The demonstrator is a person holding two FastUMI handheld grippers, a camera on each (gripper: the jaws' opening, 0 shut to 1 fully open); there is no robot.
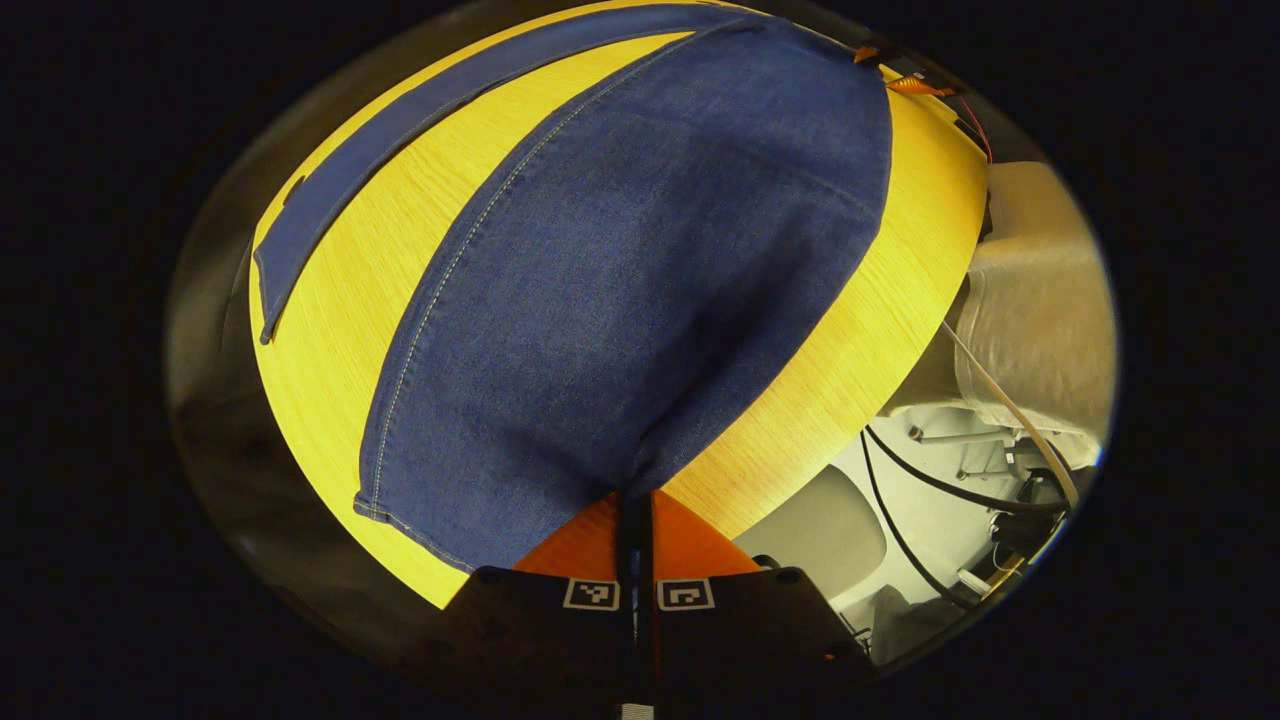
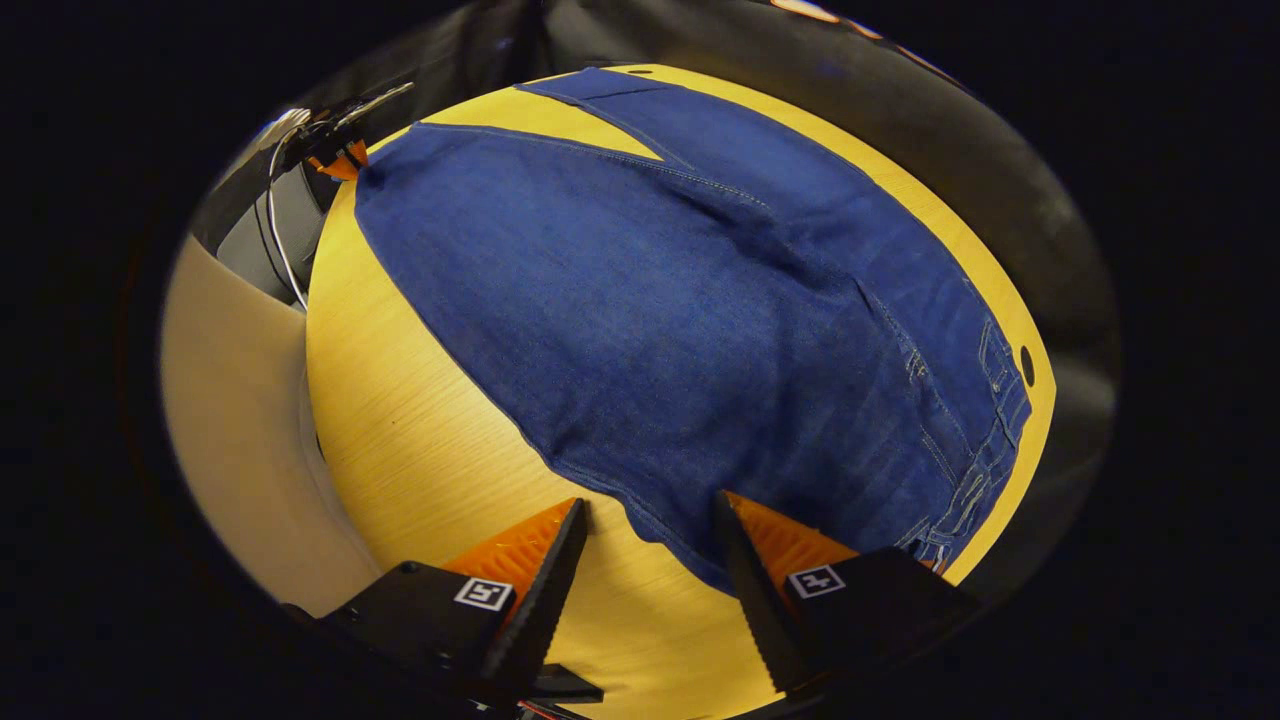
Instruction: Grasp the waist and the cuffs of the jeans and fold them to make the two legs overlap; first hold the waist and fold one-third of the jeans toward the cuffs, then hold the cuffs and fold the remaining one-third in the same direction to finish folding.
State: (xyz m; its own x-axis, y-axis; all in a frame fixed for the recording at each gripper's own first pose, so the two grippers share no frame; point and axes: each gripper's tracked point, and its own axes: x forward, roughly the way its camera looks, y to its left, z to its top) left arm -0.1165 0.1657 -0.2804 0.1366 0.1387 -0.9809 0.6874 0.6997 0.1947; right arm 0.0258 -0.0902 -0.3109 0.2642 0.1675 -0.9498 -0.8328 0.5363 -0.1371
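**Denim spread wide on a wooden table as two grippers meet its near edge**

In the left gripper view, the left gripper [image 1: 636, 500] has its two fingers pressed together with no gap between them, pinching the corner of a trouser leg where the cloth narrows to a point right at the fingertips. Each finger carries a small square black-and-white marker near its base. Ahead of the closed jaws the jeans [image 1: 640, 290] swell outward as a broad sheet of dark blue denim, evenly woven and fairly smooth, with a pale double-stitched seam curving along its left side down to a hemmed cuff just left of the jaws. Beyond that seam, across a band of bare wood, the second leg [image 1: 400, 140] lies as a long flat strip. The table [image 1: 330, 330] beneath is yellow wood with fine straight grain. To the right of the jaws, past the table's edge, a pale sleeve and loose cables show.

In the right gripper view, the right gripper [image 2: 650, 525] stands with its jaws well apart, gripping nothing; its ridged fingers flank the nearest fold of the denim edge, the right finger lying over the cloth. Ahead and to the right, the waistband [image 2: 985, 440] runs along the table's rim, belt loops and stitched pockets visible. Farther off, the legs part in a narrow V, bare wood between them.
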